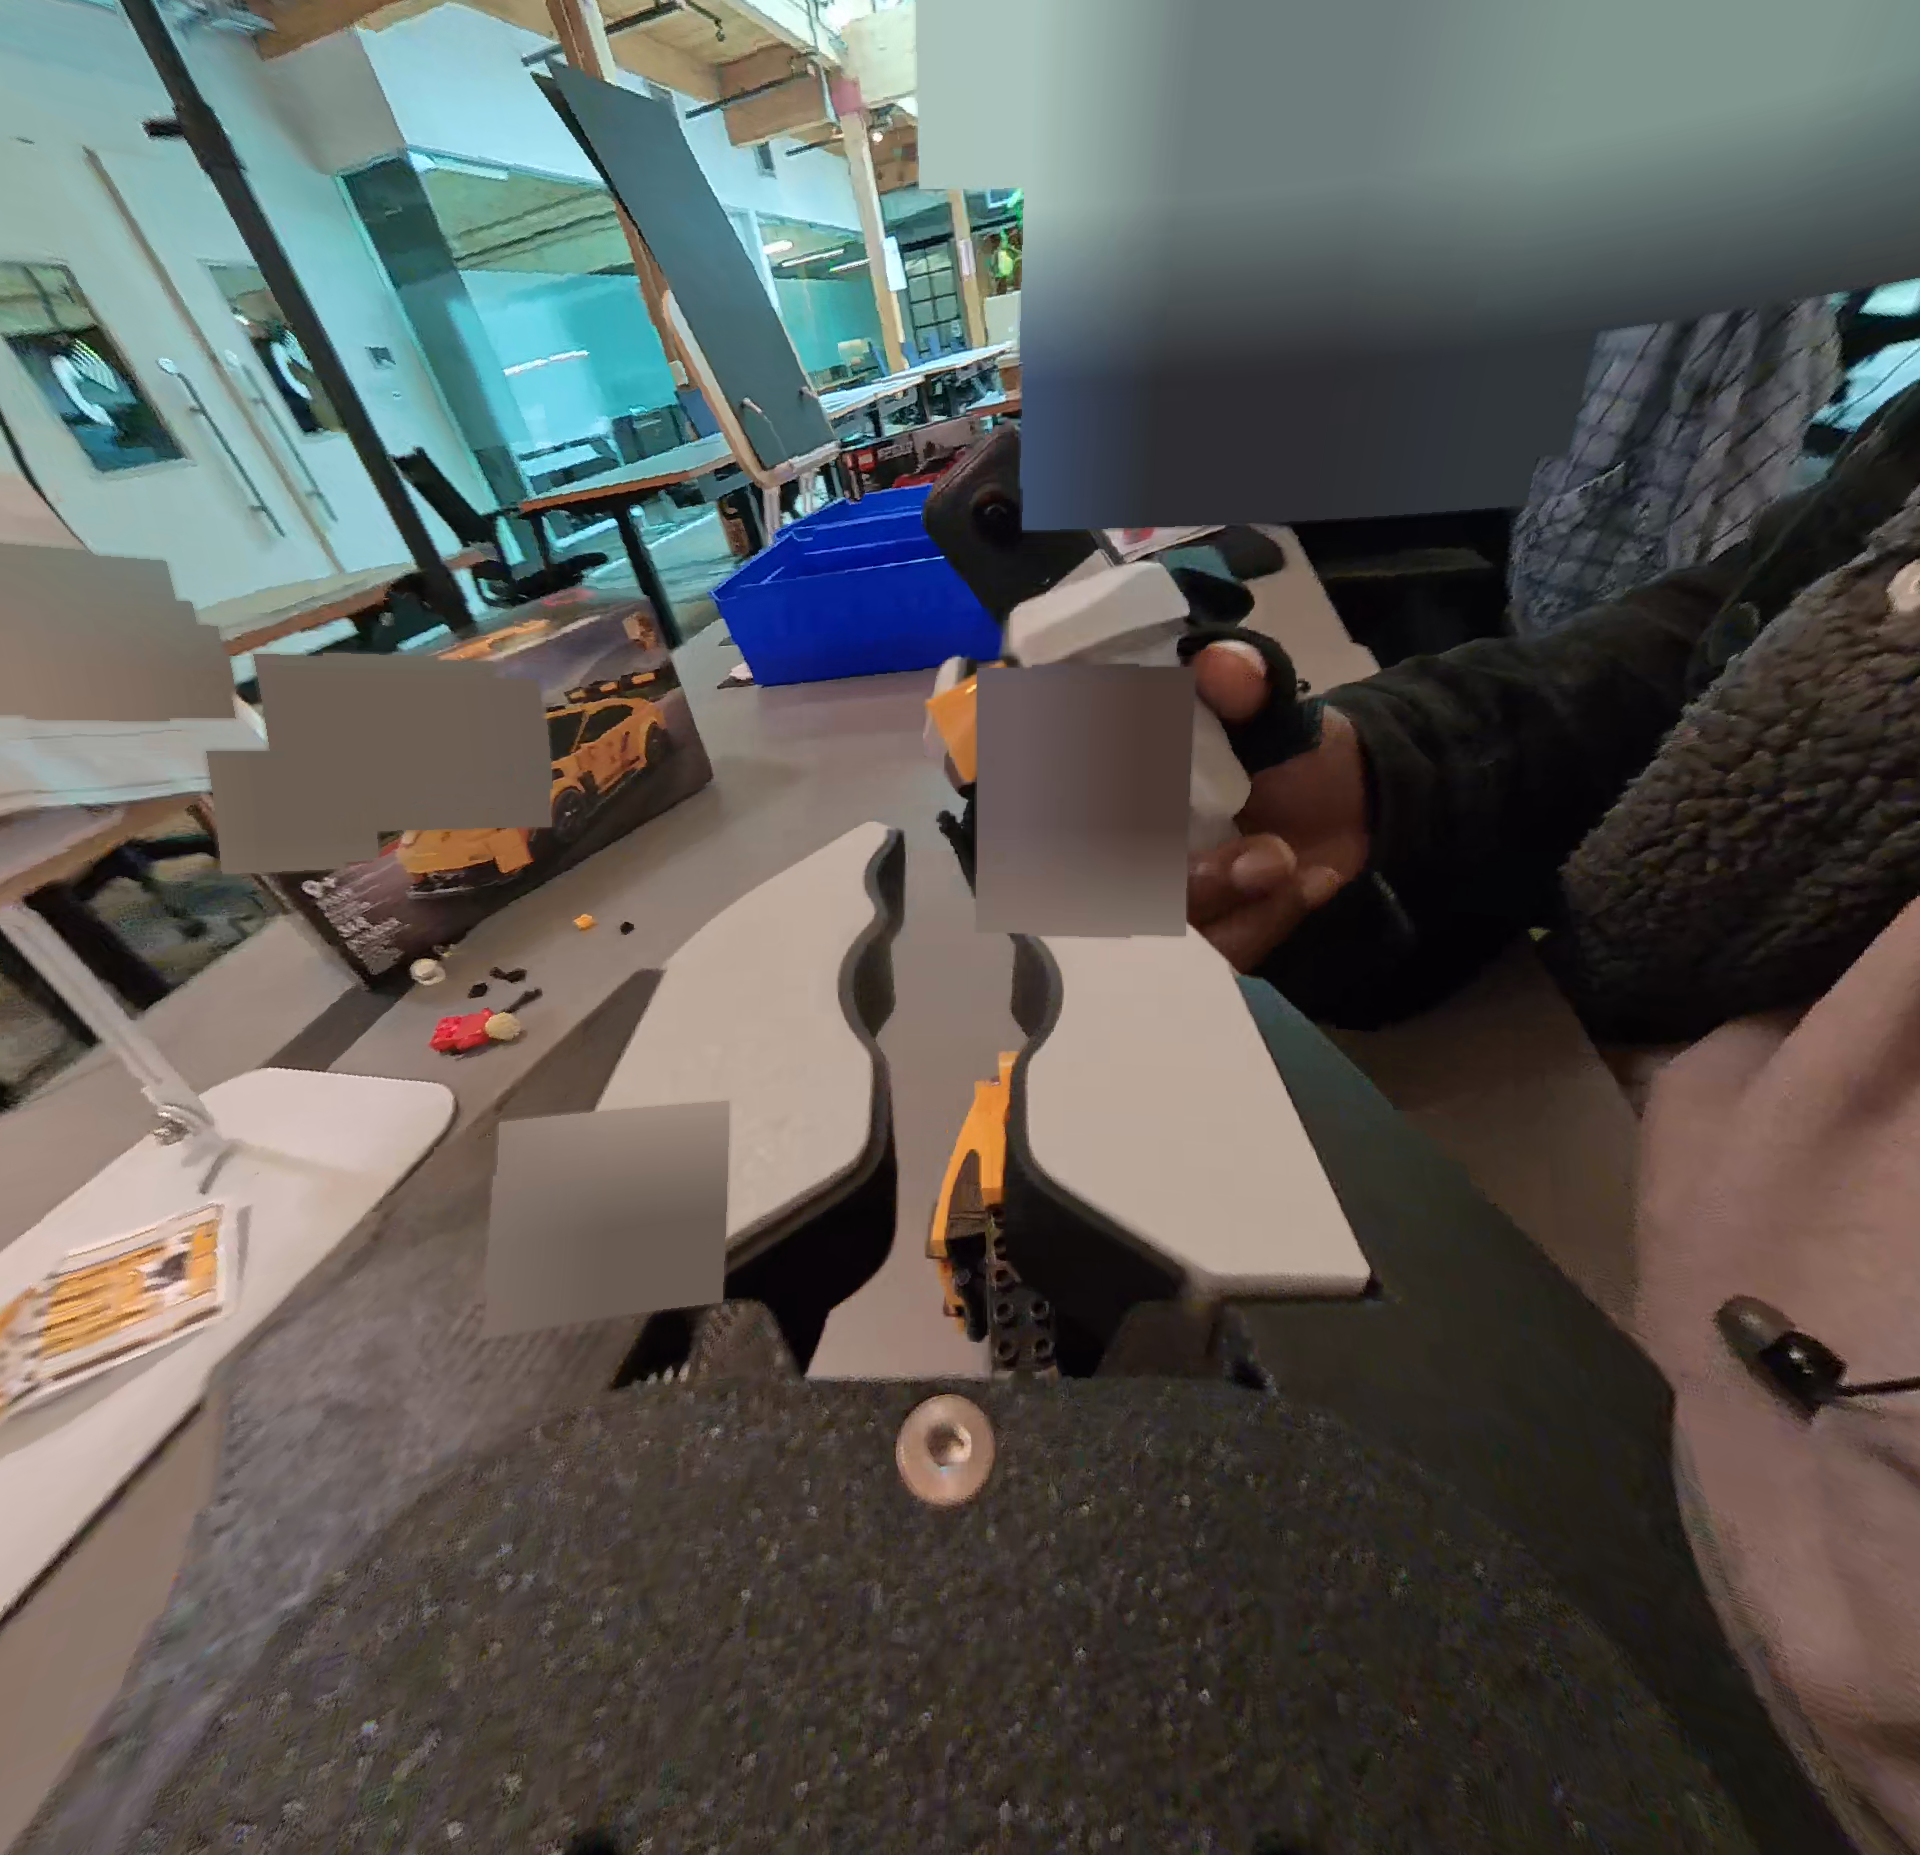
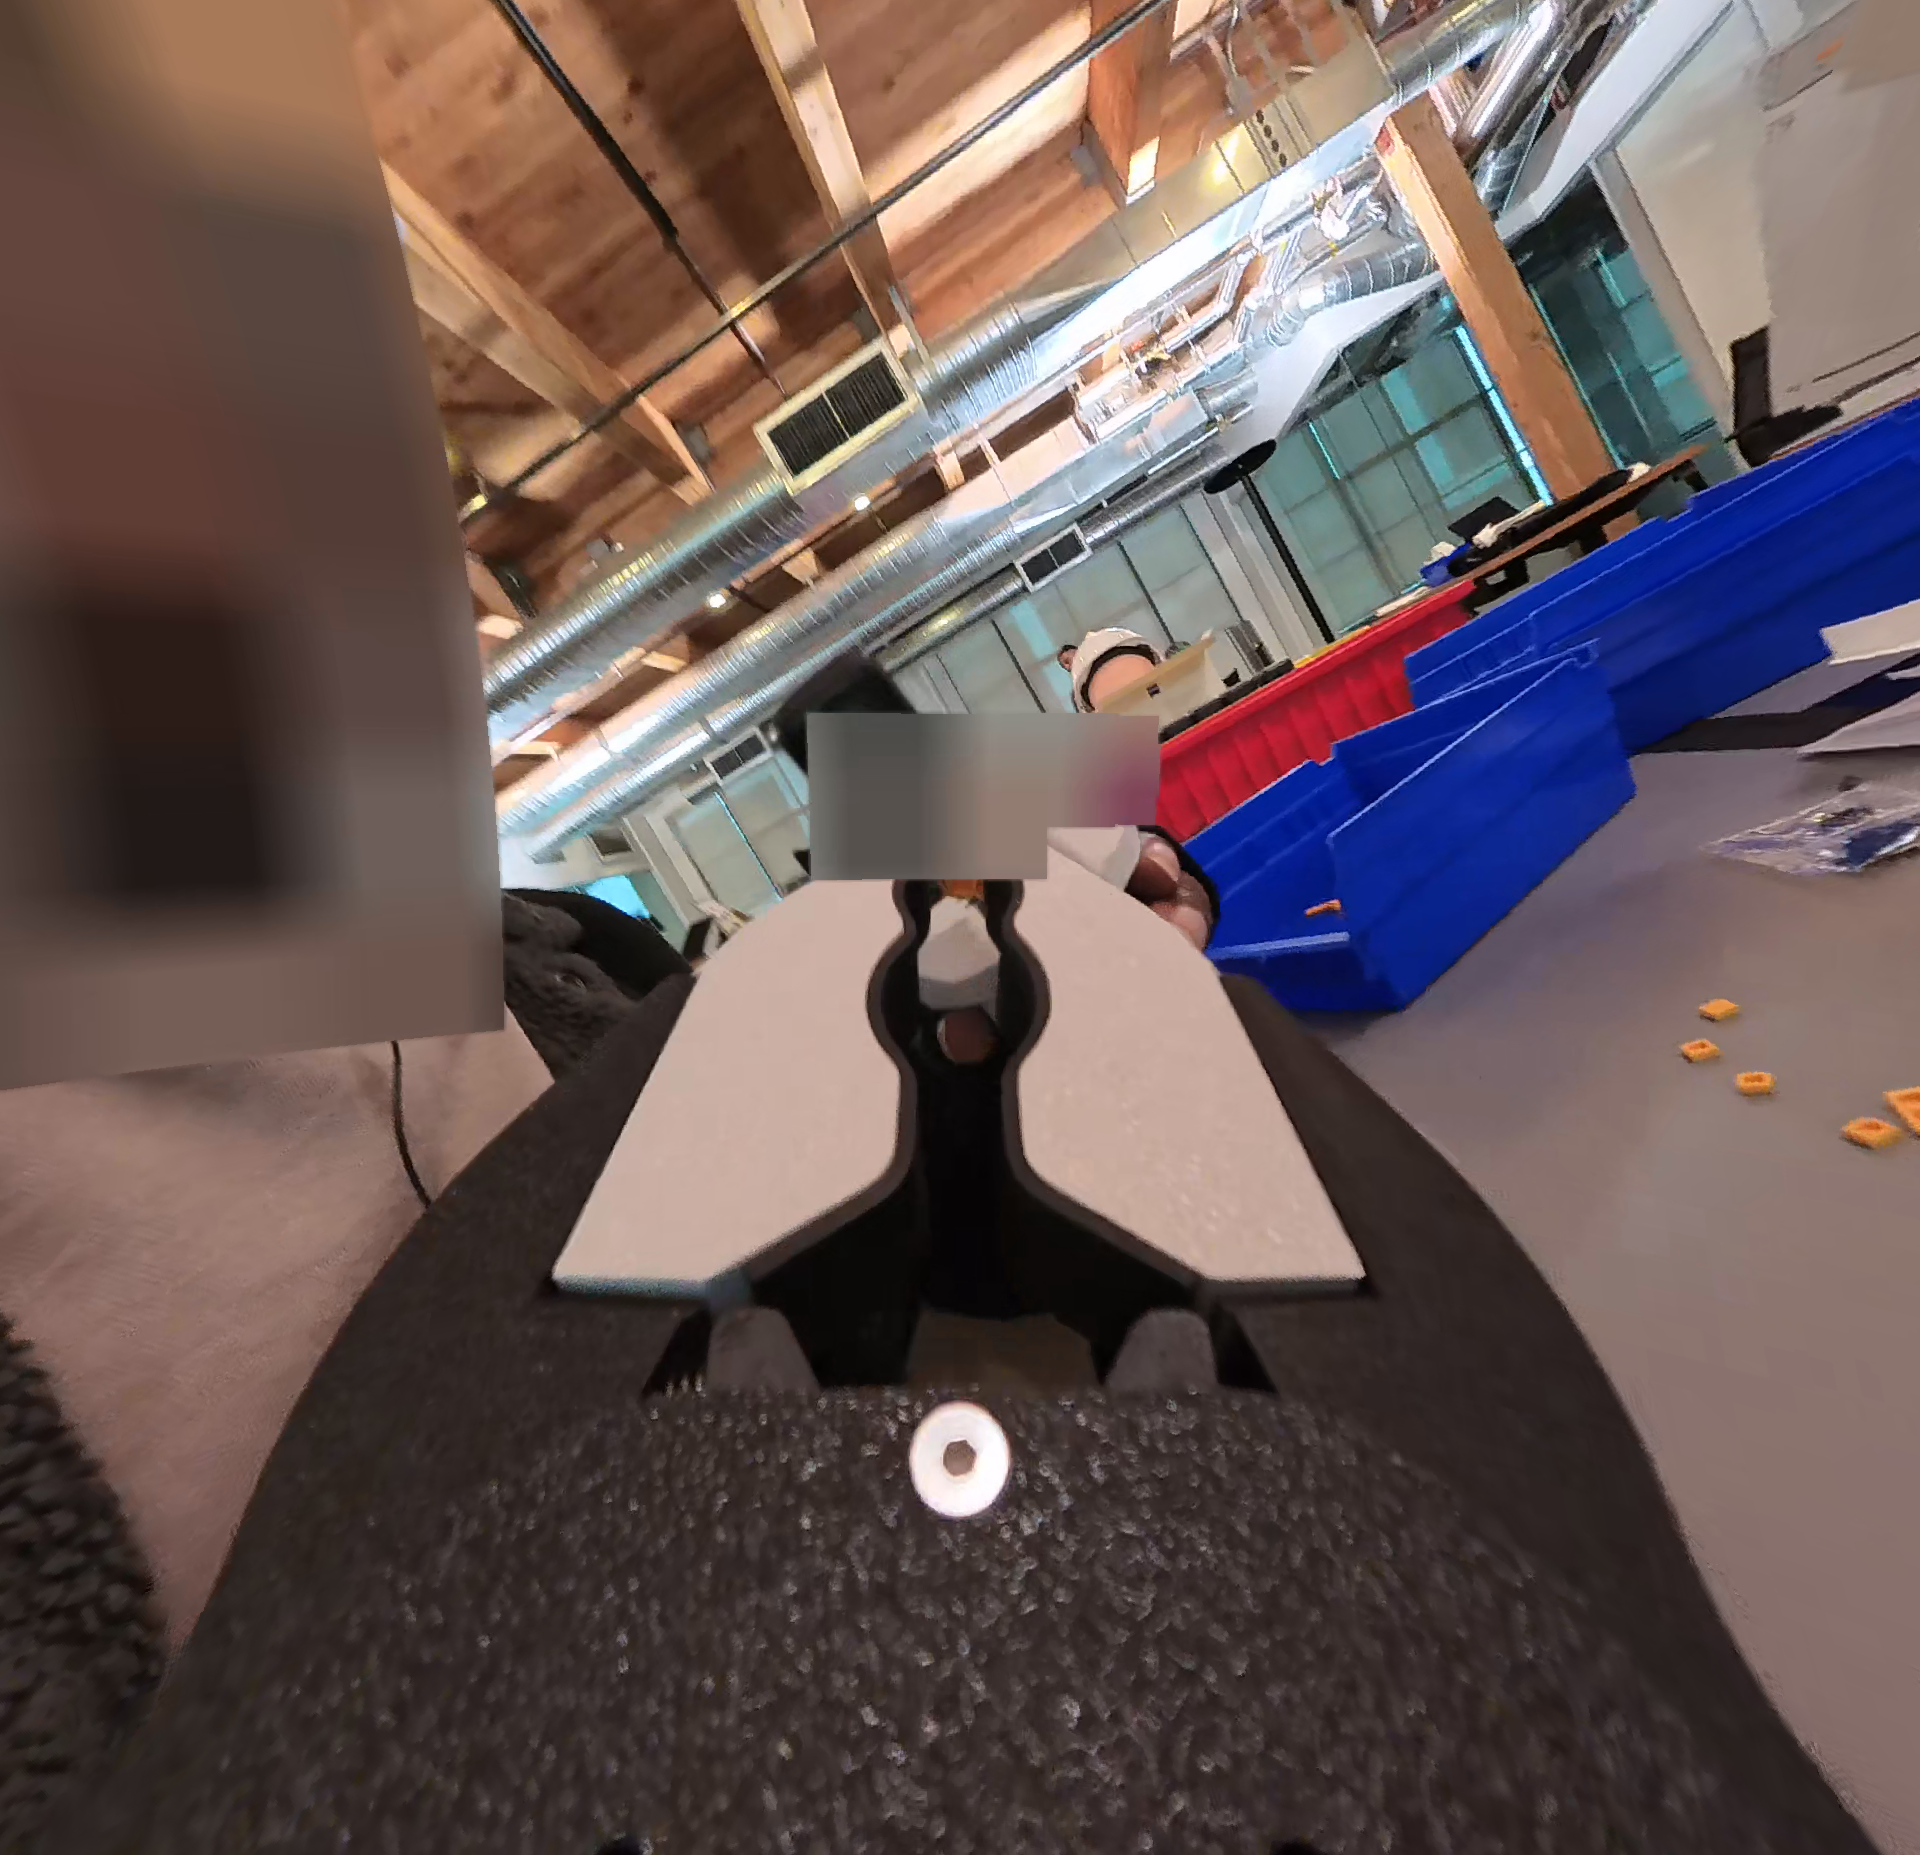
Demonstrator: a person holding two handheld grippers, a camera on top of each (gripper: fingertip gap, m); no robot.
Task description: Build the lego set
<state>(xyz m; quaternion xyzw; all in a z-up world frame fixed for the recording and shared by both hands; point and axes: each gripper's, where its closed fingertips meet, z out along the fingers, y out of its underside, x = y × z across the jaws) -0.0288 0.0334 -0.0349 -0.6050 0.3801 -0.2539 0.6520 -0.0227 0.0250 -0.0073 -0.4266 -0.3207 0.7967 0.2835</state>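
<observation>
My left gripper (image 1: 951,901) is open above the grey table (image 1: 810,756). A yellow and black lego assembly (image 1: 977,1197) sits deep between its fingers, against the right finger (image 1: 1164,1109). Bare table shows between the assembly and the left finger (image 1: 769,1036). My right gripper (image 2: 958,896) faces the left one, and its fingertips are close together on a small orange lego piece (image 2: 958,886). In the left wrist view the right gripper (image 1: 1091,610) is held by a gloved hand (image 1: 1278,766), with the orange piece (image 1: 951,714) at its tip. A mosaic patch hides part of both tips.
The lego set box (image 1: 499,766) stands at the left with small loose pieces (image 1: 478,1026) in front. A printed sheet (image 1: 114,1286) lies on a white base (image 1: 332,1109). Blue bins (image 2: 1455,839), a red bin (image 2: 1299,714), orange tiles (image 2: 1756,1078) and a plastic bag (image 2: 1839,829) are at the right. My left and right fingertips are right by each other.
</observation>
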